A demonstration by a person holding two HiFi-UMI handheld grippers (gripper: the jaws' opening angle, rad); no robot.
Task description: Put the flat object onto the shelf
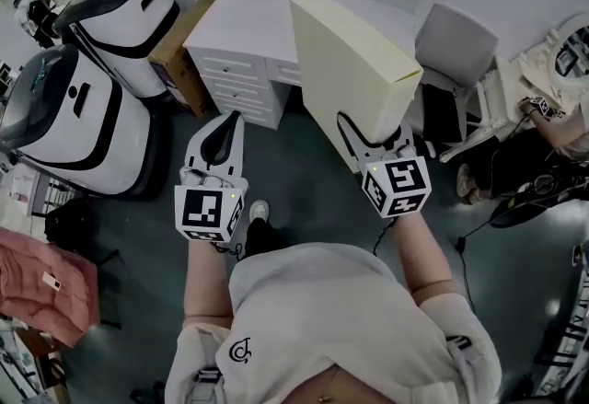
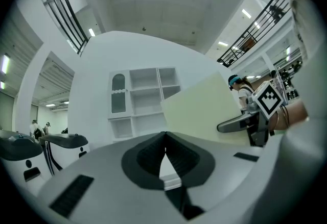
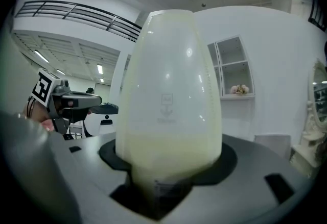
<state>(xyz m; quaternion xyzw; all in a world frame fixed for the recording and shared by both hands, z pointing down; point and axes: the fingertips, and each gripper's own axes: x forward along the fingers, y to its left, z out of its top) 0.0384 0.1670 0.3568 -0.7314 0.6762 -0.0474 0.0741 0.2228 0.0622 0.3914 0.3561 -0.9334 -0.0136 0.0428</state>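
- Landmark: we take the white desk [image 1: 244, 48], with its drawers facing the person, as the reference for every place below.
- Shelf [image 2: 145, 98]: a white unit of open compartments that rises from the back of the desk. All the compartments we can see in the left gripper view are bare.
- Flat object [image 1: 350, 71]: a pale yellow, flat box, held in the air in front of the desk. Its far end points toward the desk top and its near end is toward the person. It is not on the shelf.
- Right gripper [image 1: 373, 143]: in front of the desk, on its chair side. Its jaws stand partly apart and are clamped on the near end of the flat object. In the right gripper view the box fills the space between them.
- Left gripper [image 1: 224, 131]: in front of the desk's drawers and well apart from the flat object. Its jaw tips meet and nothing is between them.
- Grey chair [image 1: 456, 48]: just beside the desk, on the right gripper's side.
- Cardboard box [image 1: 179, 48]: leaning against the desk's other end.
- Two white-and-black machines [image 1: 120, 11]: beyond the cardboard box, farther from the desk. We cannot tell what they are.
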